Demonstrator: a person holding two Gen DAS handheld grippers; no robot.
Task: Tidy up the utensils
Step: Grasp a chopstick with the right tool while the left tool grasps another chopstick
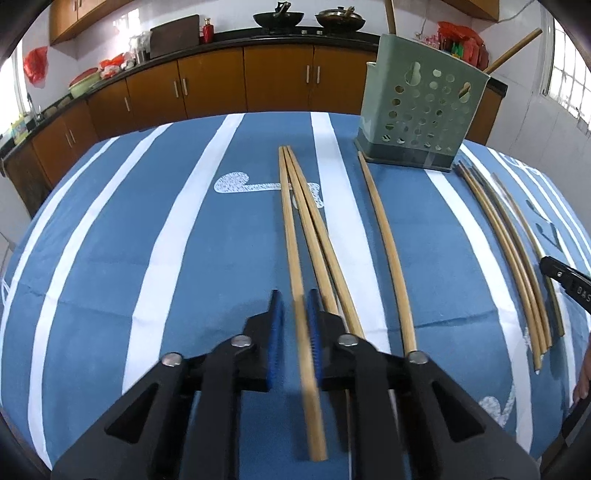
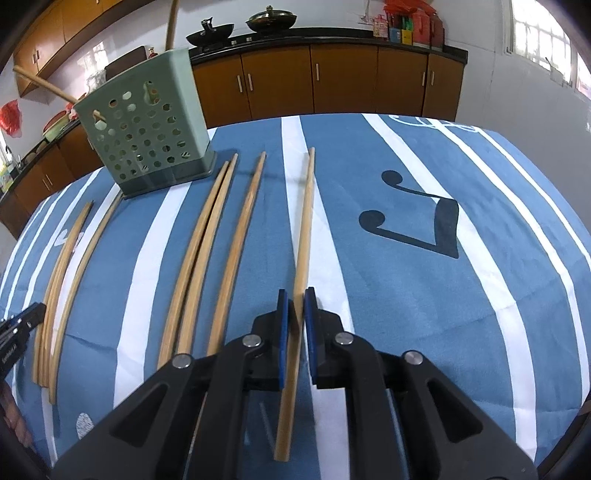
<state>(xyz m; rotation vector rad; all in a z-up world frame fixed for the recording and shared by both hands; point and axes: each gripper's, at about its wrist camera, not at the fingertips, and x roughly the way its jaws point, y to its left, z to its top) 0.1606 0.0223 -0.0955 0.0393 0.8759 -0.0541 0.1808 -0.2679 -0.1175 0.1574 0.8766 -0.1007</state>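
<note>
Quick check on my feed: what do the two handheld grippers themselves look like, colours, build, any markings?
Both match: the left gripper and right gripper have matte black angular linkage arms with triangular cut-outs, round silver pivot pins, and flat fingers faced with ribbed blue pads. White lettering, too small to read, shows on the side of each. No cables visible.

Eight loose chopsticks (image 2: pixel 251 206), two more in one holder (image 2: pixel 147 140)

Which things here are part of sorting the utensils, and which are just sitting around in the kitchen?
For the job:
- chopstick between the left gripper fingers
- chopstick between the right gripper fingers
- loose chopsticks lying on the tablecloth
- green perforated utensil holder, already holding a few sticks

Just lying about:
- woks on the counter
- red bottle
- striped blue tablecloth
</note>
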